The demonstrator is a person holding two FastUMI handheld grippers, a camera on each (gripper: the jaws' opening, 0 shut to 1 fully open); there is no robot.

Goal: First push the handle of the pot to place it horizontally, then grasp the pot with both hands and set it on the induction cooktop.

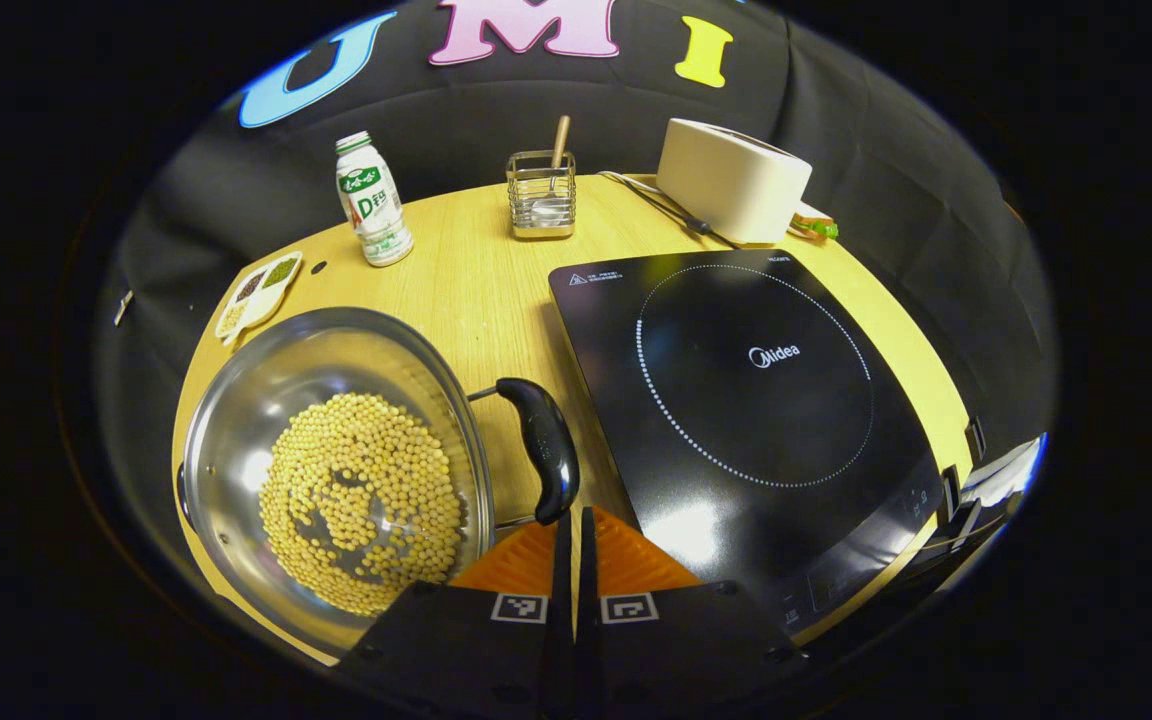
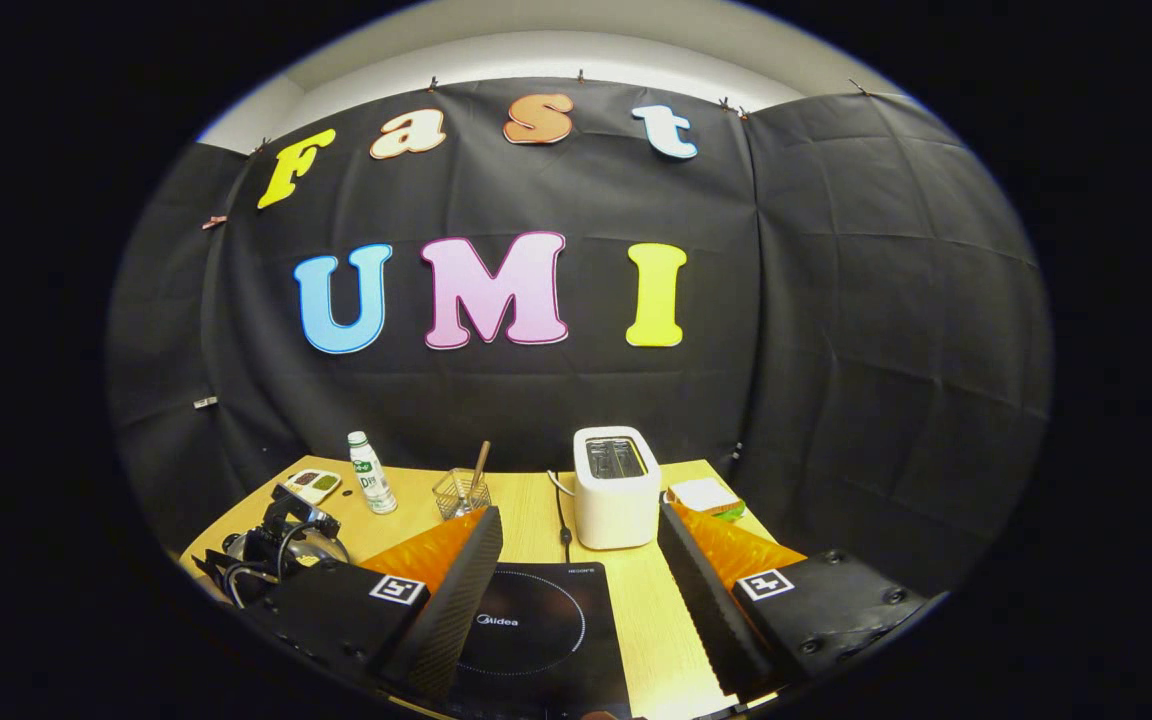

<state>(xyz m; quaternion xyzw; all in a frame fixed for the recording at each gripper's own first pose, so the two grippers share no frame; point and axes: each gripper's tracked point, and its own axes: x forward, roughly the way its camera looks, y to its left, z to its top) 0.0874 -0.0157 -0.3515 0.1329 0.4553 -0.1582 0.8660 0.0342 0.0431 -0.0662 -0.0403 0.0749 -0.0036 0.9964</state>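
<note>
- Steel and full of loose pale beans, the pot (image 1: 331,465) sat on the wooden table (image 1: 476,280) just left of the induction cooktop (image 1: 746,400), not yet on it.
- My left gripper (image 1: 573,520) had its fingers pressed together, tips right at the near end of the black handle (image 1: 546,445); a glancing shove could have slid off the curved grip, I judged, or skidded the whole pot and spilled beans.
- My right gripper (image 2: 576,570) hung high over the cooktop, fingers spread wide, holding nothing.
- Pushed too far, the handle might have struck the cooktop's edge.
</note>
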